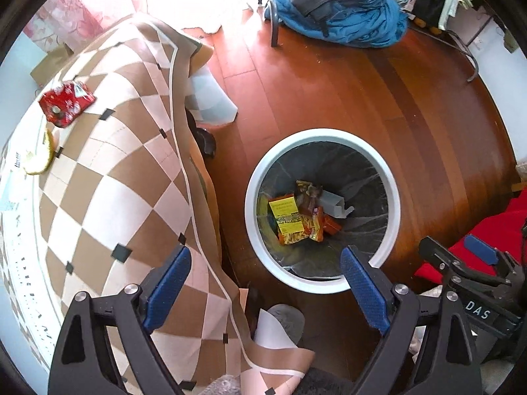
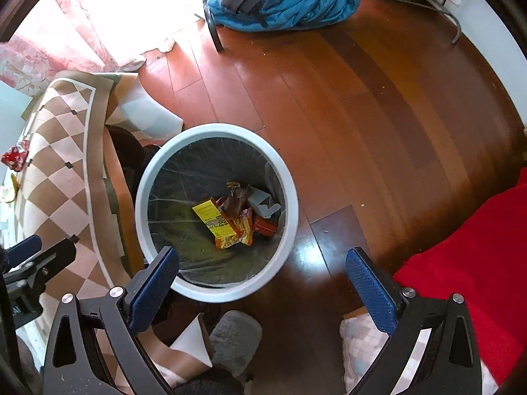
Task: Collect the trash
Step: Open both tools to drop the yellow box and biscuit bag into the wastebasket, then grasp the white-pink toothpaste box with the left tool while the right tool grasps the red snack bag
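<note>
Several wrappers [image 2: 230, 223] overlap in the bin [image 2: 141, 197], labels mostly unreadable.

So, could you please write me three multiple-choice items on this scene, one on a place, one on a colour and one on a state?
1. Where is the red wrapper?
A. in the bin
B. on the checked tablecloth
C. on the wooden floor

2. What colour is the rim of the bin?
A. white
B. green
C. black

3. How are the two grippers?
A. both shut on trash
B. left shut, right open
C. both open and empty

Answers:
1. B: it lies on the checked tablecloth, near a banana peel.
2. A: a white ring runs round the dark liner, with yellow and orange packets at the bottom.
3. C: the left gripper and right gripper each show blue pads spread wide, with nothing between them.
</note>
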Motion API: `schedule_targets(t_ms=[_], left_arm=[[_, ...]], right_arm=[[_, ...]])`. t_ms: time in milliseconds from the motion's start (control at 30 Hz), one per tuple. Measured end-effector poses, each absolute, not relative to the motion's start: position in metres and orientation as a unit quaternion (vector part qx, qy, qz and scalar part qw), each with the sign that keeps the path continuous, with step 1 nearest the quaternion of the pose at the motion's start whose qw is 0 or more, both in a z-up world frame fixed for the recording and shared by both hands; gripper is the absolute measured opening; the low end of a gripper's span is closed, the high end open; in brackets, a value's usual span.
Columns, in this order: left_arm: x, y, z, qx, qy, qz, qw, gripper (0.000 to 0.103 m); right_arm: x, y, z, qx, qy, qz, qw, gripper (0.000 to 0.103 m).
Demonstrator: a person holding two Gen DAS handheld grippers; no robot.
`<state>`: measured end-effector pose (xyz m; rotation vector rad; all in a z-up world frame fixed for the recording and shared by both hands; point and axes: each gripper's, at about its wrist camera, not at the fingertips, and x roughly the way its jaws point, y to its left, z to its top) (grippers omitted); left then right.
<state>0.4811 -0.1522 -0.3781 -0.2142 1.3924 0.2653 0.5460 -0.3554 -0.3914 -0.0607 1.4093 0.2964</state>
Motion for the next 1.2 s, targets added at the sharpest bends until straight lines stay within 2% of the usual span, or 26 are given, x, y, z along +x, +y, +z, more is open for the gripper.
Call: schedule_targets(t_ms=[333, 567, 833, 1000, 1200], left_arm=[[0.451, -0.162, -0.318, -0.096, 0.596, 0.099, 0.791, 0.093], [0.421, -0.153, -0.26, -0.102, 0.556, 0.089, 0.82, 0.093], [0.378, -0.079, -0.202, -0.14, 0.5, 0.143, 0.843, 0.093], [0.359, 0.003, -0.209, -0.092, 0.496, 0.225, 0.833, 0.093], [0.355, 0.11, -0.27, 0.018, 0.545, 0.278, 0.791, 0.092]], right_arm=[[0.512, -0.36, -0.304, -0.033, 0.601, 0.129, 0.788, 0.102], [0.479, -0.357, -0.24, 0.011, 0.579, 0.136, 0.804, 0.102], [0.458, -0.304, -0.18, 0.072, 0.562, 0.184, 0.804, 0.102], [0.46, -0.209, -0.19, 0.056, 0.577, 0.236, 0.78, 0.102], [0.483, -0.081, -0.235, 0.062, 0.61, 0.282, 0.738, 0.1]])
